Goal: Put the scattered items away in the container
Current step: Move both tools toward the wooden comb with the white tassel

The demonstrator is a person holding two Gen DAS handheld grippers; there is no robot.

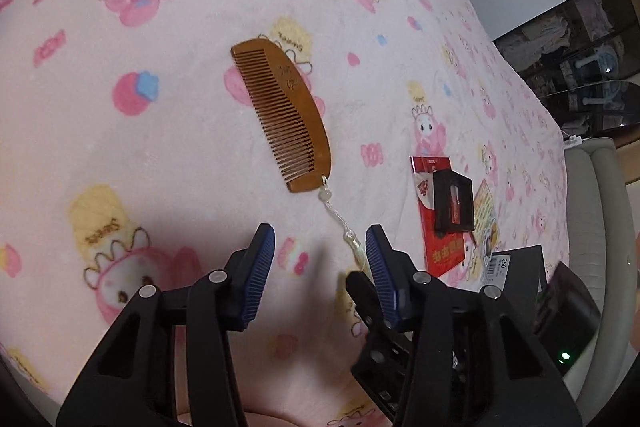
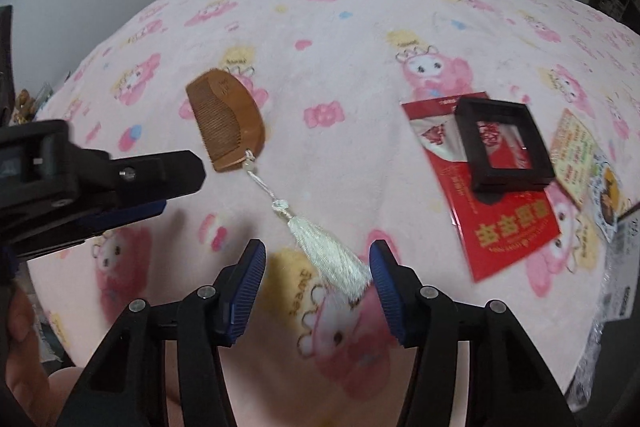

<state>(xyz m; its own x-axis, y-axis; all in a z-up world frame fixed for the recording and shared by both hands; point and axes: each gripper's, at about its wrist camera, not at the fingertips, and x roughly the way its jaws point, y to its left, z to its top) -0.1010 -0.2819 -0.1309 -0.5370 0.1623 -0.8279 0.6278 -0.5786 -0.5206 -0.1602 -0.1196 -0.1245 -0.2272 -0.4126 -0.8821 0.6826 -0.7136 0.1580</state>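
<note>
Comb [image 1: 282,117], red packet [image 2: 492,195] and black box [image 2: 502,145] lie loose on the bed [image 1: 120,155]. No container shows. Both grippers' fingers [image 1: 256,275] are spread, holding nothing.

Two fisheye views, each looking forward along a handheld gripper's two fingers and down onto a pink cartoon-print blanket [image 1: 160,155]. The left wrist view sits low and close over the blanket, facing toward its far right edge, where shelving shows beyond. The right wrist view sits slightly farther back, facing the blanket's far edge and a pale wall. Both views share the middle of the blanket: a wooden comb [image 1: 282,117] with a white tassel [image 2: 328,251], a red packet [image 2: 492,203] and a black frame-like box [image 2: 504,147]. The left gripper [image 2: 120,187] enters the right wrist view from its left edge.
</note>
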